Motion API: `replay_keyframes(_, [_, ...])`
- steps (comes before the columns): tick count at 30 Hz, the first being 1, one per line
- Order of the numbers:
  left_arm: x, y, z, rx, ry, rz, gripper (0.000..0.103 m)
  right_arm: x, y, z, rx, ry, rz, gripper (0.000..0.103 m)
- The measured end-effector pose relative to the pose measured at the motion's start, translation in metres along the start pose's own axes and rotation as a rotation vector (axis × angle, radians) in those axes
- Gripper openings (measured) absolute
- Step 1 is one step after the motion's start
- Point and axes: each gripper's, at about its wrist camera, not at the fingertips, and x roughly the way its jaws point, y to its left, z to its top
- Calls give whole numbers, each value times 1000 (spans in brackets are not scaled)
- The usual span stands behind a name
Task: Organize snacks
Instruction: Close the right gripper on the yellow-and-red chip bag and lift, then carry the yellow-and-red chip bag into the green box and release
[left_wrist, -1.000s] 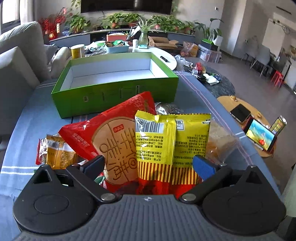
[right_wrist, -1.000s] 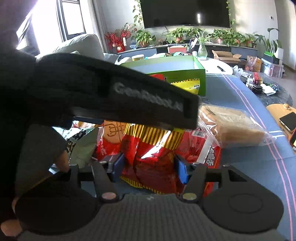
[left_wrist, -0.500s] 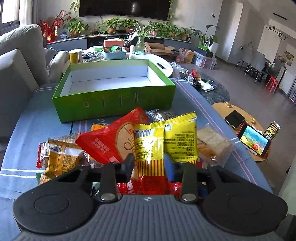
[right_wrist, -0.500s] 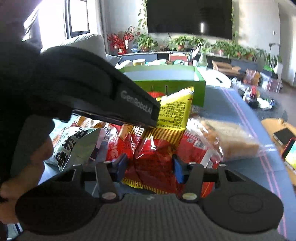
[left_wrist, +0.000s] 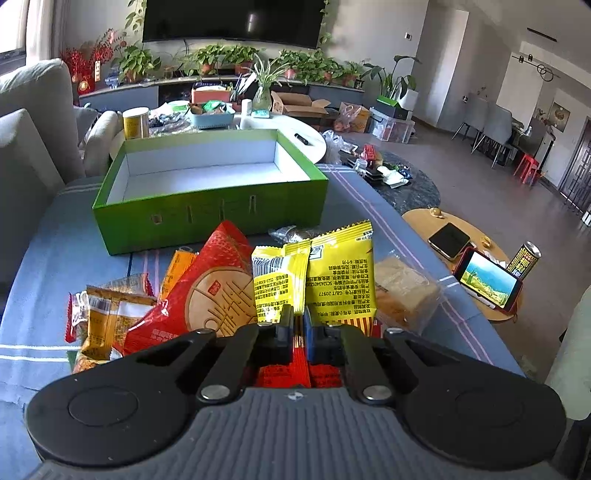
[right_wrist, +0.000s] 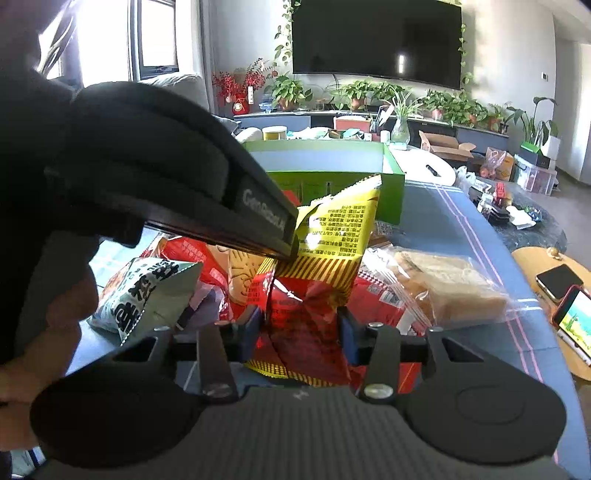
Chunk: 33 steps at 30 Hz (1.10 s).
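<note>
snacks lie heaped at six o'clock of the green box (left_wrist: 207, 214). both the left gripper (left_wrist: 298, 332) and right gripper (right_wrist: 301, 328) have just clamped onto the yellow-and-red packet (left_wrist: 332, 273), so it looks ready to lift.

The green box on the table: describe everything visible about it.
The green box is a shallow, rectangular, lidless carton, bright green outside with a plain white lining and faint gold marks along its near wall. It looks like glossy cardboard. It sits flat and upright on the blue striped tablecloth, beyond the snack pile, and nothing shows inside it. No fingers touch it. In the right wrist view it is partly hidden.
</note>
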Motion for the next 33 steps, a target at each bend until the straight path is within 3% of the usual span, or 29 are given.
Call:
replay_keyframes(14, [-30,4,20,-2,-104,-29,3,-17,6,18,-57,-98,-30,25])
replay_keyframes(33, [-49,45,77,-30,-232,16,3,1,16,75,-200,-239,-18,25])
